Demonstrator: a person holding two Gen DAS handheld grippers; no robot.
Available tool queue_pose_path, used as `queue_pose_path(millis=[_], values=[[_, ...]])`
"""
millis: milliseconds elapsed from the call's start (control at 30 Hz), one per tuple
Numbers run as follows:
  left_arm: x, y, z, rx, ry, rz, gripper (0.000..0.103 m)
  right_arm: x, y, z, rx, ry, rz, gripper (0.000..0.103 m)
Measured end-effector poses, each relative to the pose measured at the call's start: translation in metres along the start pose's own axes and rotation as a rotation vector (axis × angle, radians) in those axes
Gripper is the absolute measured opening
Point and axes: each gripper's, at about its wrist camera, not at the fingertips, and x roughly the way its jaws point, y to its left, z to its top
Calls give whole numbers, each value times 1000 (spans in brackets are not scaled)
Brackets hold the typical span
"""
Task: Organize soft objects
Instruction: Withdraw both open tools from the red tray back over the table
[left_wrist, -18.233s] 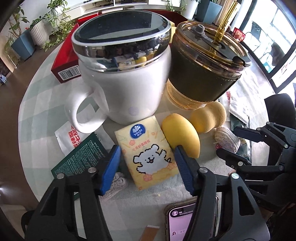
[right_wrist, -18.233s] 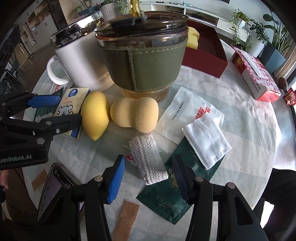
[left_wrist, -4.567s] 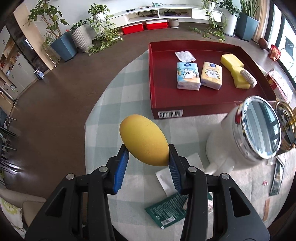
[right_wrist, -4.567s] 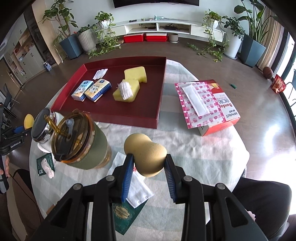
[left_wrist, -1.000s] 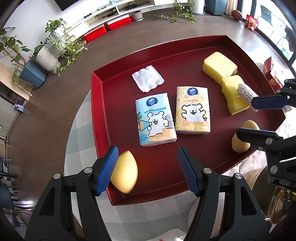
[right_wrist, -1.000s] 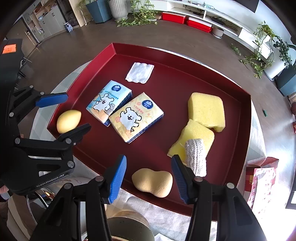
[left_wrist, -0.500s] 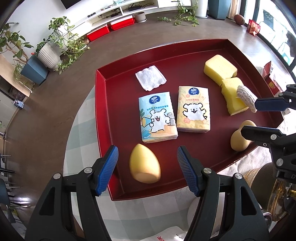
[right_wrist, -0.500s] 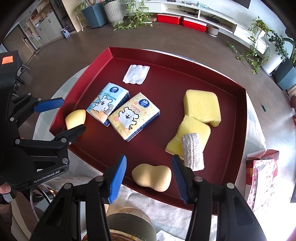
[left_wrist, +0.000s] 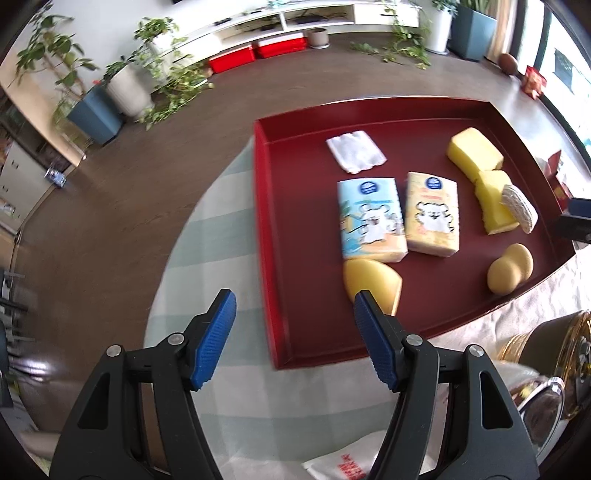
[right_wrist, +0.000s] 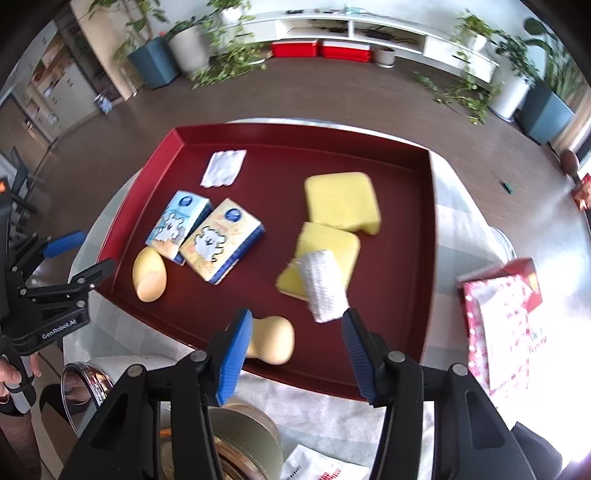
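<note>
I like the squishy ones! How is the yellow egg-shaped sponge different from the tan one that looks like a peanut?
The yellow egg sponge is brighter and has one rounded shape with a flat cut end; the tan peanut sponge is duller and pinched at its middle. The egg lies beside the blue tissue pack; the peanut lies apart, near the tray's front edge. Both rest in the red tray.
</note>
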Motion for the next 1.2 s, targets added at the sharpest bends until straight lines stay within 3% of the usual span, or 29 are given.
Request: queue_pose_path(millis=[300,500,967,1200], values=[[-4,26,-34,-83,17,20,65,-17,-57,-47,172,-15,-23,54],[-3,37,-65,-127,35,34,65,-18,-77,-88,216,3,-51,54],[-5,47,-134,-179,87,48,65,-22,-79,-163,246,27,-70,54],[-19,31,-161,-157,84,19,65,-27,-60,-194,221,36,-78,54]])
